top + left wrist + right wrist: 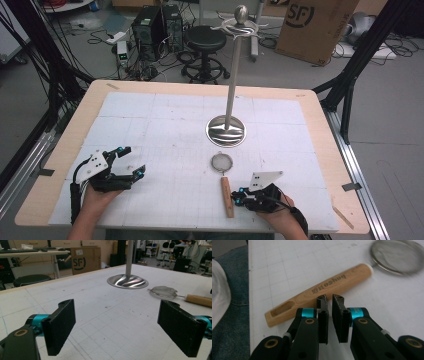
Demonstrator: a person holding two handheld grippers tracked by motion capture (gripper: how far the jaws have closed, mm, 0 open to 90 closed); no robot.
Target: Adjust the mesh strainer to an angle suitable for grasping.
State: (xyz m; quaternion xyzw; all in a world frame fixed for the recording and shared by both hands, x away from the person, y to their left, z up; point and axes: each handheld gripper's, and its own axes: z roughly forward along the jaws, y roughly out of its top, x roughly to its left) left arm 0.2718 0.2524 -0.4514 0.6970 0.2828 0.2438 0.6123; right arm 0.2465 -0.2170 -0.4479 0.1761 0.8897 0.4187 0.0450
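The strainer (224,176) lies on the table (150,125) in front of the person's right side, its long axis running near to far: the wooden handle (227,197) points toward the near edge, and the round mesh bowl (220,162) sits at the far end, just short of the base of the hanging stand (226,131). The right gripper (239,196) is by far the closer one, resting just to the right of the handle at about its middle. In the right gripper view its fingers (323,320) stand nearly together with a slim gap and nothing between them, and the handle (319,293) runs crosswise just beyond their tips (so they would have to spread before they could take it across its width). The left gripper (131,161) sits well apart at the left of the table, its fingers (60,326) spread wide and empty, facing the stand's base (127,281) and the strainer (175,295) from afar.
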